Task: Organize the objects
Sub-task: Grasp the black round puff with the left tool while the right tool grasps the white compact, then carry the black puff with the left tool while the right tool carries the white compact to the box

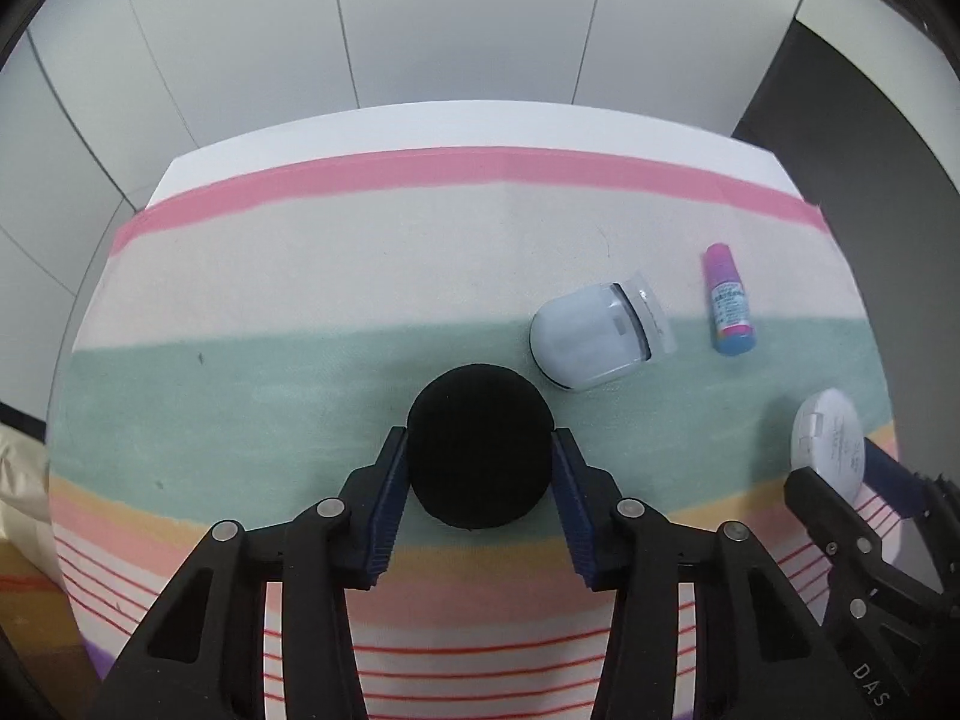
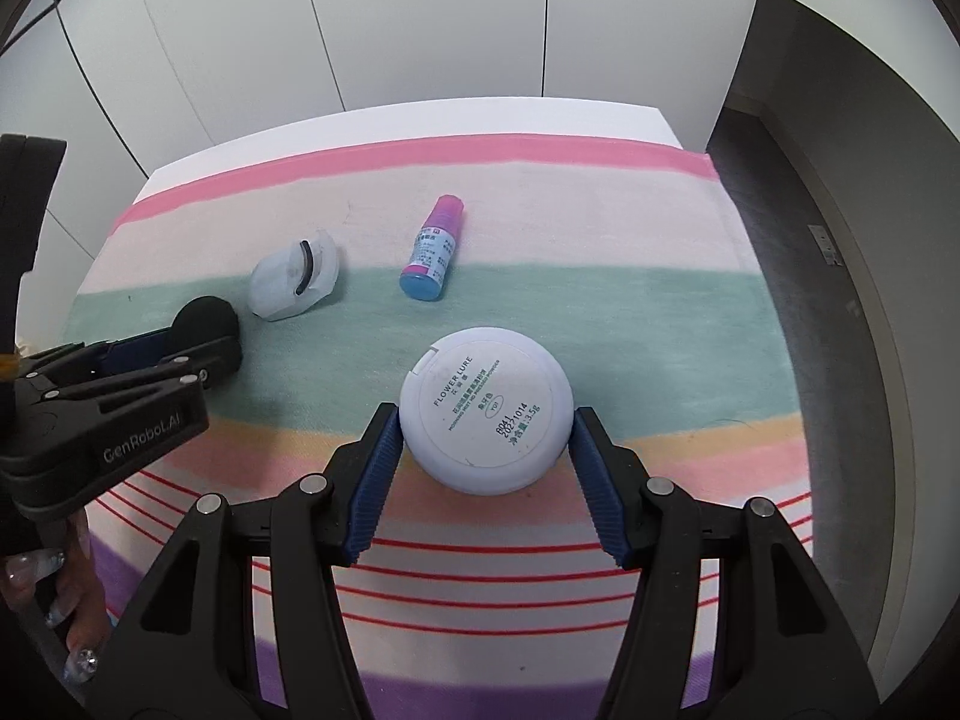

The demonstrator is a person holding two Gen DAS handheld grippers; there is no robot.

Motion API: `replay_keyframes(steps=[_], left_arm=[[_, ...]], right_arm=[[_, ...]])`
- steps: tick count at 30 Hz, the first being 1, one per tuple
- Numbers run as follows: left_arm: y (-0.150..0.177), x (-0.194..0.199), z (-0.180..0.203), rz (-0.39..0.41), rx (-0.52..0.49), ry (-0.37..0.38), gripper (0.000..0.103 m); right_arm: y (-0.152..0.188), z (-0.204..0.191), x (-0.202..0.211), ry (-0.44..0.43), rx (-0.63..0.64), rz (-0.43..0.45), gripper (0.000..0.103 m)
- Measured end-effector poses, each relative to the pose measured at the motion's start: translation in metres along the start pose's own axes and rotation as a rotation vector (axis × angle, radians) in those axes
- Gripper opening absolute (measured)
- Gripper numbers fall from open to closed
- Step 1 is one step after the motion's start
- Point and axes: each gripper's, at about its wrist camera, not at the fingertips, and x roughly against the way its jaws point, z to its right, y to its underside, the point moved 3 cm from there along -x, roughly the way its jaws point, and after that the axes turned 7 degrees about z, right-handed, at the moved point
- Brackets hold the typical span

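Left wrist view: left gripper (image 1: 480, 468) points steeply down at the striped cloth (image 1: 300, 276) covering the worktop (image 1: 420, 120); its blue-padded fingers (image 1: 384, 504) are clamped on a round black puff (image 1: 479, 447), one pad pressed against each side, the puff sitting over the green band of the cloth. Just beyond and right of the puff lies a white eyelash curler (image 1: 591, 339), nearly touching the puff's edge, rounded end toward the camera, clear curved end pointing away and right. Further right lies a small pink bottle (image 1: 728, 300), on its side, long axis running near to far, blue base toward the camera, pink cap away. At the right edge, the white compact (image 1: 831, 441) sits between the fingers of the right gripper (image 1: 840, 468). Right wrist view: the right gripper's fingers (image 2: 378, 468) stand on either side of the compact (image 2: 486, 411); the left pad touches its rim, the right pad is at the rim or just short of it, so a firm grip cannot be confirmed. The compact lies flat, printed label up, across the green and orange bands. Beyond it, the bottle (image 2: 433, 249) lies tilted, cap pointing away and slightly right. A hand with decorated nails (image 2: 42, 588) shows at the lower left.
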Motion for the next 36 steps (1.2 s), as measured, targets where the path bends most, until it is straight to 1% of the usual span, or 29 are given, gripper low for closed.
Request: replay_keyframes(steps=[7,10,12,16,21,26,30,36], left_arm=[[-0.001,0.025,-0.015,0.021,0.008,-0.03,0.047],[-0.001,0.038,-0.023,0.024,0.027,-0.042,0.047],[-0.003,0.045,-0.025,0.029,0.038,-0.045,0.047],[-0.009,0.071,-0.033,0.055,0.042,-0.052,0.047],[-0.024,0.122,-0.046,0.1,0.056,-0.059,0.047],[-0.043,0.178,-0.052,0.161,0.054,-0.063,0.047],[-0.054,0.223,-0.058,0.192,0.053,-0.069,0.047],[-0.062,0.282,-0.061,0.228,0.046,-0.073,0.047]], right_arm=[[0.001,-0.004,0.021,-0.009,0.03,0.009,0.06],[-0.001,-0.009,0.029,-0.01,0.037,0.009,0.06],[-0.007,-0.012,0.038,-0.011,0.041,0.018,0.06],[-0.018,-0.019,0.058,-0.004,0.049,0.033,0.06],[-0.033,-0.029,0.098,0.008,0.079,0.075,0.06],[-0.051,-0.039,0.15,0.013,0.096,0.123,0.06],[-0.066,-0.047,0.188,0.014,0.11,0.156,0.06],[-0.086,-0.063,0.245,-0.004,0.13,0.211,0.06]])
